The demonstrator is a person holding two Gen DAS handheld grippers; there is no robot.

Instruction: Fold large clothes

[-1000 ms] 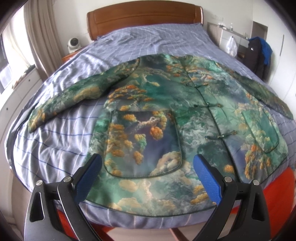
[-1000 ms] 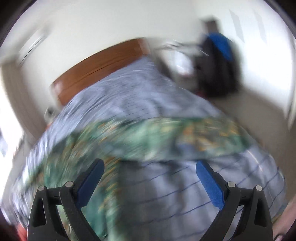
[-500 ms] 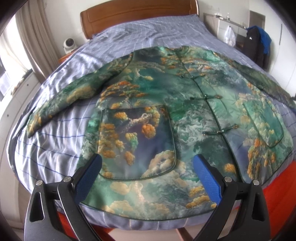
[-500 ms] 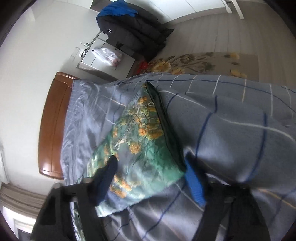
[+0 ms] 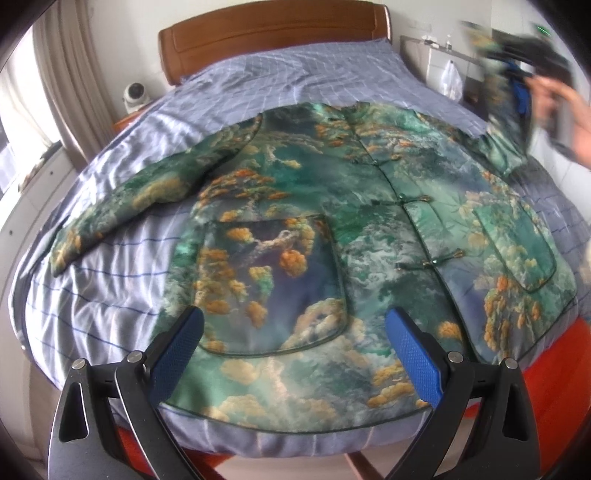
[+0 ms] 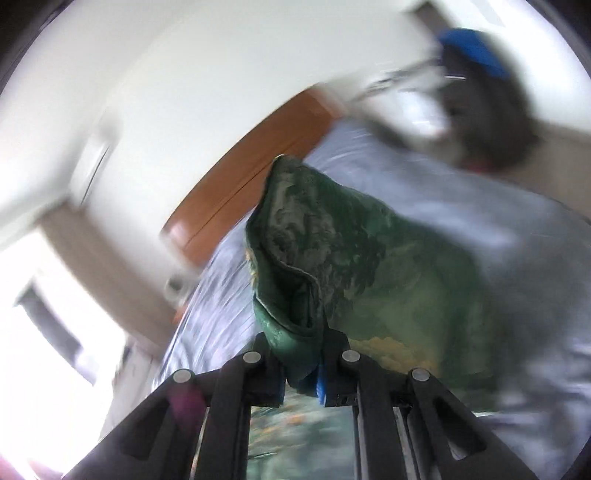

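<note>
A large green jacket (image 5: 332, 236) with orange and cloud prints lies face up on the bed, its left sleeve (image 5: 122, 206) stretched out flat. My left gripper (image 5: 295, 339) is open and empty, above the jacket's hem. My right gripper (image 6: 301, 373) is shut on the cuff of the right sleeve (image 6: 314, 258) and holds it lifted above the bed. In the left wrist view the right gripper (image 5: 524, 66) shows blurred at the upper right, with the sleeve (image 5: 506, 122) hanging from it.
The bed has a blue checked sheet (image 5: 288, 74) and a wooden headboard (image 5: 273, 33). A small white camera (image 5: 135, 94) stands on a nightstand at the left. A white dresser with a plastic bag (image 5: 452, 79) stands at the right.
My right gripper has closed on the right sleeve's cuff and lifted it off the bed. My left gripper has stayed open, moving slightly closer over the hem.
</note>
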